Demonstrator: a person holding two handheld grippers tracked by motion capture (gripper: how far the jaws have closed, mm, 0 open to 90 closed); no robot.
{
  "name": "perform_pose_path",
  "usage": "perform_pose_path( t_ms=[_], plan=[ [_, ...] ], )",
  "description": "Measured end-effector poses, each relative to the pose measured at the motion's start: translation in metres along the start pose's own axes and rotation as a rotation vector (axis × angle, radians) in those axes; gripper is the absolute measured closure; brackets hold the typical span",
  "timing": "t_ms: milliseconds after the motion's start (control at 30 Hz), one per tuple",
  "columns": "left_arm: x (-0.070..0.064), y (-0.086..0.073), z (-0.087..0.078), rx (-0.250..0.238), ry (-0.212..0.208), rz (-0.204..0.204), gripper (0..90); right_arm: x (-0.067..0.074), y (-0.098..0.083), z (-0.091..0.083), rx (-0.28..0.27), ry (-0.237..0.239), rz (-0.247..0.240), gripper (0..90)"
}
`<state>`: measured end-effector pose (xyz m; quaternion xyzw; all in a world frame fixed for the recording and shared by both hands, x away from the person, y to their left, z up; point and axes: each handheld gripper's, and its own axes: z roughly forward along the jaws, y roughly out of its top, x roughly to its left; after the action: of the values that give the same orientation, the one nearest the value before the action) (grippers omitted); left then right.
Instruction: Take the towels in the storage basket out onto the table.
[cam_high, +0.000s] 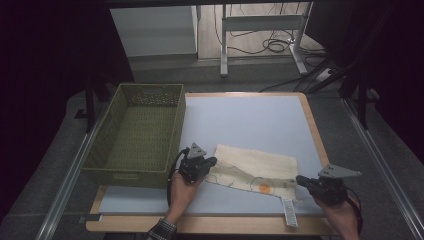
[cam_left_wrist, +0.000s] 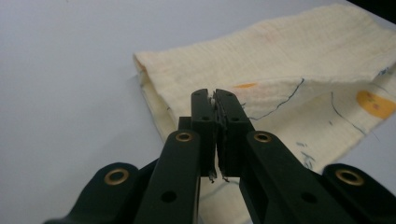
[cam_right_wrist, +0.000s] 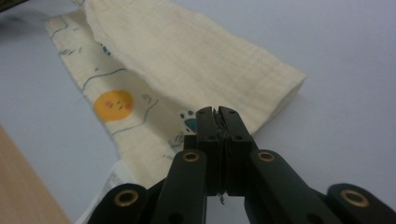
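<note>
Cloth (cam_high: 257, 170): cream printed piece, partly folded, lying flat on the table (cam_high: 250, 120); long axis spans from the left gripper (cam_high: 209, 164) to the right gripper (cam_high: 302, 180)
Left gripper: jaws pressed together over its own end of the cloth, a sliver of fabric seemingly between them
Right gripper: jaws together at the opposite end; whether fabric is caught, cannot tell
Basket (cam_high: 137, 132): green, beyond the left gripper, on its outer side; that hand is judged nearer

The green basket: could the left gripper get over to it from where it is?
Probably yes. The left gripper sits right beside the green basket with bare table between, though its jaws look shut on the cream cloth.
</note>
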<state>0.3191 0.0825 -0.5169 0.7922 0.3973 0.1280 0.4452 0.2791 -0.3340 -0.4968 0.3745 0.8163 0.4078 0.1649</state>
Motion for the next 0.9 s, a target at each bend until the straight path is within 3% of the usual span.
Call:
perform_pose_path(
  t_ms=[167,333,433,600,733,900],
  plan=[
    [-0.005,-0.012,0.001,0.041,0.02,0.016,86.7,0.013,-0.011,-0.003,0.018,0.03,-0.006,87.6],
    [-0.003,-0.025,-0.002,0.044,0.024,-0.022,84.5,0.022,-0.023,-0.002,0.041,0.058,0.0,87.4],
    [-0.003,-0.03,-0.007,0.032,0.026,-0.048,74.7,0.024,-0.026,-0.004,0.051,0.065,0.002,86.1],
    [-0.007,-0.032,-0.017,0.013,0.03,-0.059,64.1,0.02,-0.022,-0.012,0.024,0.052,0.013,79.6],
    [-0.009,-0.03,-0.026,-0.002,0.025,-0.054,61.7,0.015,-0.017,-0.016,0.011,0.031,0.012,76.6],
    [-0.005,-0.025,-0.019,0.016,0.026,-0.053,62.5,0.007,-0.011,-0.014,-0.002,0.026,0.026,75.4]
  ],
)
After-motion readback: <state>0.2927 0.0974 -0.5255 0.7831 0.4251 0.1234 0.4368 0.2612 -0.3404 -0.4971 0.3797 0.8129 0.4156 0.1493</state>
